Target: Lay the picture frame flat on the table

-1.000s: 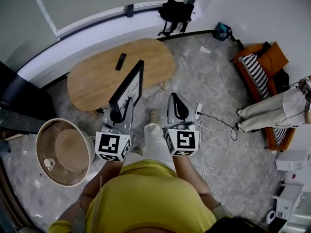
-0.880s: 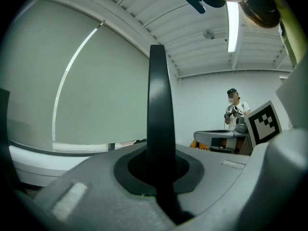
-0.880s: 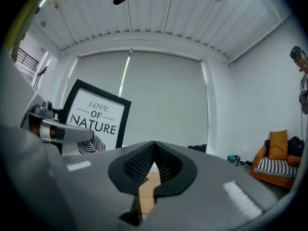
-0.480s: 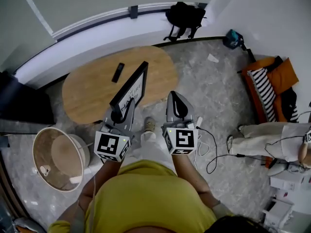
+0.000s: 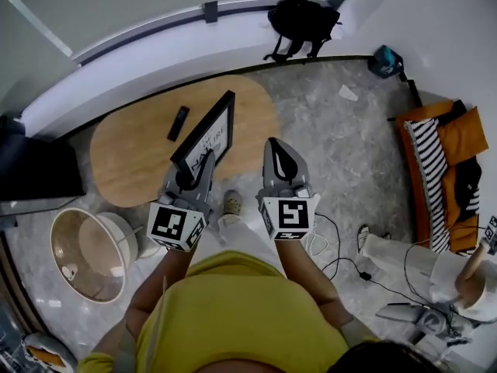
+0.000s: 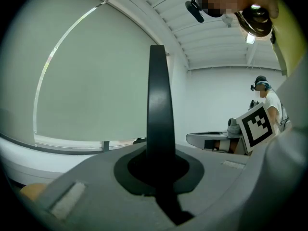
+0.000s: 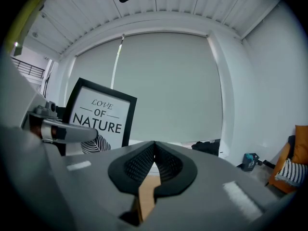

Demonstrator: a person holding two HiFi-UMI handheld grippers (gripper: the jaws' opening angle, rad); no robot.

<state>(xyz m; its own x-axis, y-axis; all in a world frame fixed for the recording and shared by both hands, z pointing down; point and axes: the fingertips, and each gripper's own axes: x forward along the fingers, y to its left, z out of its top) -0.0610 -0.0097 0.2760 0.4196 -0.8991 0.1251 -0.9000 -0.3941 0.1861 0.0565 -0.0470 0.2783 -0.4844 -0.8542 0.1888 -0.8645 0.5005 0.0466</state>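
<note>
Ideally, with the left gripper (image 5: 188,179) clamped on the upright picture frame's (image 5: 208,137) edge at the table's (image 5: 128,162) near side and the right gripper (image 5: 274,144) closed empty, lower it slowly, tipping it flat.

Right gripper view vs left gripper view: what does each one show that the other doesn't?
Right gripper view only: the printed front of the picture frame, the left gripper at it, a black bag, an orange sofa, and the shut, empty right gripper. Left gripper view only: the frame edge-on, clamped between its jaws, the right gripper's marker cube, and a person behind. Both: the frame and the window blind.
</note>
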